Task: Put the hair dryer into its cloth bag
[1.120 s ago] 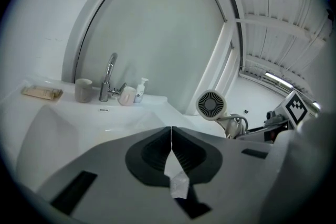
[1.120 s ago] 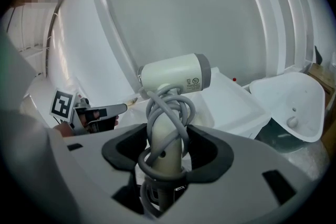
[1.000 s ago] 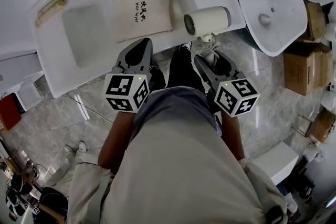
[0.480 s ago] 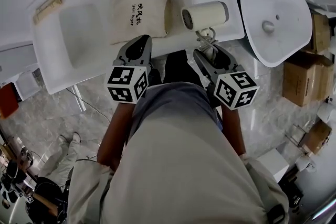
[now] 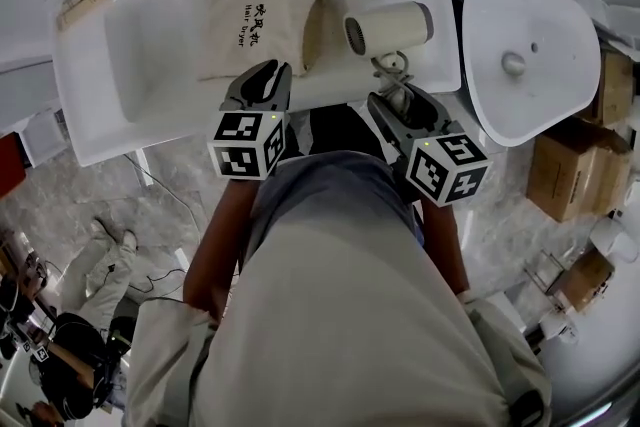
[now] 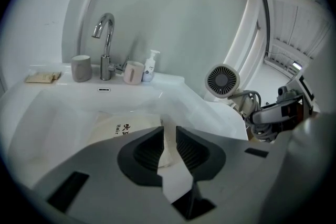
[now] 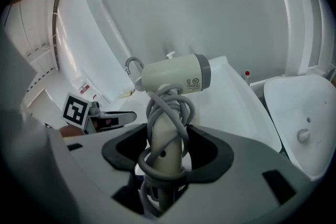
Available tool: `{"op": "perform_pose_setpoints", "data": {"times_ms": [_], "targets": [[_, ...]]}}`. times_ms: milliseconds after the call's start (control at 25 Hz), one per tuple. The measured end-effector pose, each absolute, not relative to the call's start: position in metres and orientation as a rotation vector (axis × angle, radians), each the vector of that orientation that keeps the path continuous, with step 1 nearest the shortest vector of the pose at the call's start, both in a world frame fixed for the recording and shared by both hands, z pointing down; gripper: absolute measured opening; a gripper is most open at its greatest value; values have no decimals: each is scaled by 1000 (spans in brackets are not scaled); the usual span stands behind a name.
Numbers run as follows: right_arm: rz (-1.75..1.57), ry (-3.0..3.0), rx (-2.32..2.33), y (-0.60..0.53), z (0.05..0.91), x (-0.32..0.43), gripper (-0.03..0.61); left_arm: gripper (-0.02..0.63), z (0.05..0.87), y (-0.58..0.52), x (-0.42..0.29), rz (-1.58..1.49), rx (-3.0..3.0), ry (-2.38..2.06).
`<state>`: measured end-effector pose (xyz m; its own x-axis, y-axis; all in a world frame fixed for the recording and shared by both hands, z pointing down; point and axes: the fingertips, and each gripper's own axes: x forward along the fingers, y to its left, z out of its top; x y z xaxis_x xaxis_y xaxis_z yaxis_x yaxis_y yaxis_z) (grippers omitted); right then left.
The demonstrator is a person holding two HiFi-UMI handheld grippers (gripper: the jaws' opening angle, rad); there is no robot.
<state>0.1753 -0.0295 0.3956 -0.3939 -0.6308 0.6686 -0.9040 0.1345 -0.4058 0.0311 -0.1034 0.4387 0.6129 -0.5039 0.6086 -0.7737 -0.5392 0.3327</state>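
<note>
A cream cloth bag [image 5: 255, 30] with dark print lies flat in the white sink basin [image 5: 150, 65]. My left gripper [image 5: 262, 80] hovers at the basin's front rim, just short of the bag's near edge. Its jaws have just been opening and stand a little apart [image 6: 169, 131]; the bag [image 6: 113, 128] shows beyond the gap, with nothing pressed between the pads. My right gripper [image 7: 167, 152] is shut on the handle of the cream hair dryer [image 7: 173, 75], whose grey cord is coiled round the handle. The dryer [image 5: 390, 25] hangs over the counter's right part, right of the bag.
At the back of the sink stand a chrome faucet [image 6: 105, 42], a grey cup [image 6: 81, 68], a pink cup [image 6: 133, 72] and a small bottle [image 6: 150, 65]. A white toilet lid [image 5: 525, 35] is to the right, with cardboard boxes [image 5: 565, 160] beyond. My own body fills the lower head view.
Both grippers have moved forward toward the sink. The left one has gone from below the front rim to over it, near the bag. The dryer has travelled along in the right gripper.
</note>
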Motion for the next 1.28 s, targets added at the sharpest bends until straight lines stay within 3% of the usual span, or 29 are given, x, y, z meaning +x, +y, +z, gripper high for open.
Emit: {"op": "perform_pose_setpoints", "data": {"times_ms": [320,520,1280], "targets": [[1136,-2077,1370,-36,414,183,239,98,468,-104,52,697,2190,-1014],[1141,-2067,1317,-36,423,188,239,176,494,-105,60,797,2117,-1046],[1118,-2101,1148,-52,443,180,239,201,559,-126,63,1081,2019,-1096]]}}
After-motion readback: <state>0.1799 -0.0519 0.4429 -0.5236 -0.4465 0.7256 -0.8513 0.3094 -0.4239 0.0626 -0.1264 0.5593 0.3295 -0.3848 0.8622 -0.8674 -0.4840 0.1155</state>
